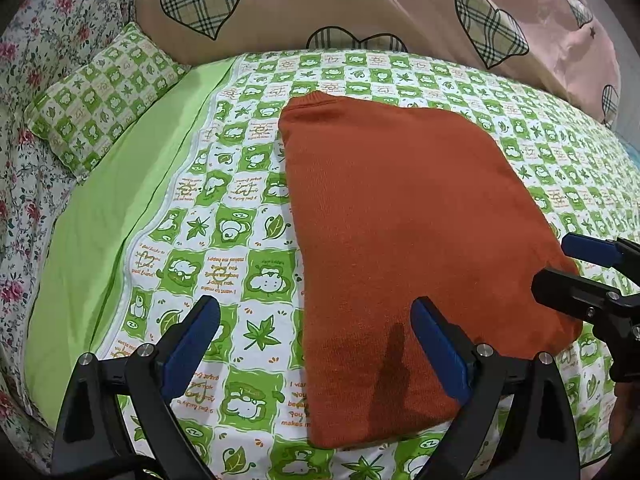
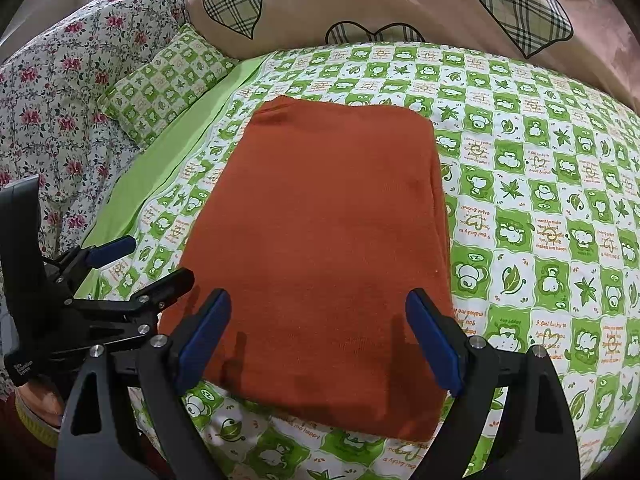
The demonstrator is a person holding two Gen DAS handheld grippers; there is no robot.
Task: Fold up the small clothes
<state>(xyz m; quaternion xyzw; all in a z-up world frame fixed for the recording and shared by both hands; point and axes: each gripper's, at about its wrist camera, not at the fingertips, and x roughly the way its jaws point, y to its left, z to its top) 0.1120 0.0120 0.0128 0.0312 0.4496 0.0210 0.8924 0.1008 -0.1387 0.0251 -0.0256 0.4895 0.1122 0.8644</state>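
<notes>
A rust-orange knit garment [image 1: 404,240] lies folded into a flat rectangle [image 2: 320,248] on the green-and-white checked bed sheet [image 1: 240,240]. My left gripper [image 1: 316,312] hovers open over its near left edge, with nothing between the blue pads. One pad [image 1: 436,344] is above the cloth, the other above the sheet. My right gripper [image 2: 318,304] is open above the garment's near end, holding nothing. Each gripper shows in the other's view: the right gripper [image 1: 580,268] at the right edge, the left gripper [image 2: 140,264] at the left, both open.
A pink quilt with plaid hearts [image 1: 360,4] is piled along the far side. A small checked pillow [image 1: 104,92] and a floral duvet [image 1: 28,120] lie at the left, beside a plain green strip [image 1: 120,208]. Checked sheet [image 2: 560,220] extends to the right.
</notes>
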